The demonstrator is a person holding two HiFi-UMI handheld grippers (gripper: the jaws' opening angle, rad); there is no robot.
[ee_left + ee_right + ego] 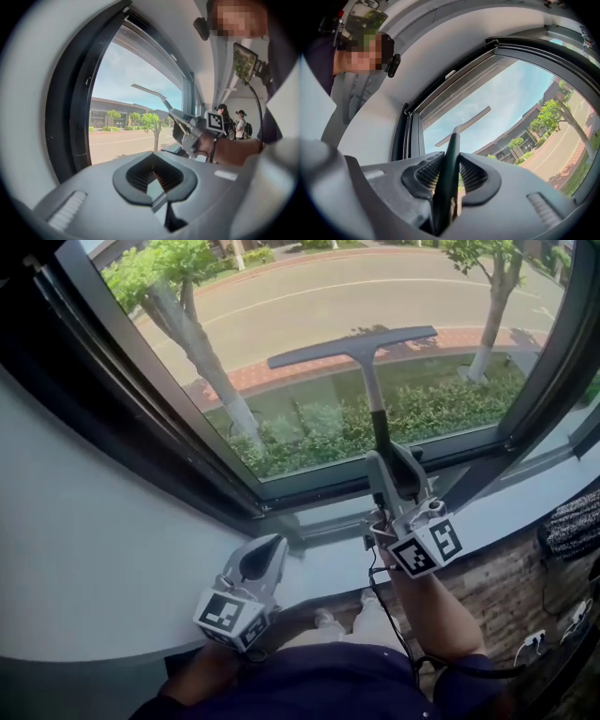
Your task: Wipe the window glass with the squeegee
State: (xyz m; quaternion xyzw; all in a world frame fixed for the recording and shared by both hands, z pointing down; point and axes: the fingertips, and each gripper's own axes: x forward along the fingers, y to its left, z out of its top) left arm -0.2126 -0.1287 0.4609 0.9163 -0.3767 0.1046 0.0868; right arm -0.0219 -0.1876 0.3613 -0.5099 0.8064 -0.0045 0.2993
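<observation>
The right tool point(389, 463) is clenched on the handle point(379, 427) of the squeegee point(368, 371), below the window glass point(309, 296) and near its lower frame. From this tool the squeegee goes straight up over the glass. Its long axis is the handle, and the blade point(352, 345) lies across it, about level, at the middle of the pane. The coming stroke seems to depend on this: the blade is high on the glass and the tool is low, so a pull down toward the frame is the natural move.

The left tool point(265, 554) rests lower, further from the glass, over the window sill point(112, 549). Its jaws are together with nothing between them, so the right hand is the nearer one.

The right gripper view shows the handle point(449, 173) pressed between the ribbed pads. Only the left gripper view gives the side look, but whether the blade point(149, 91) touches the glass cannot be told there.
</observation>
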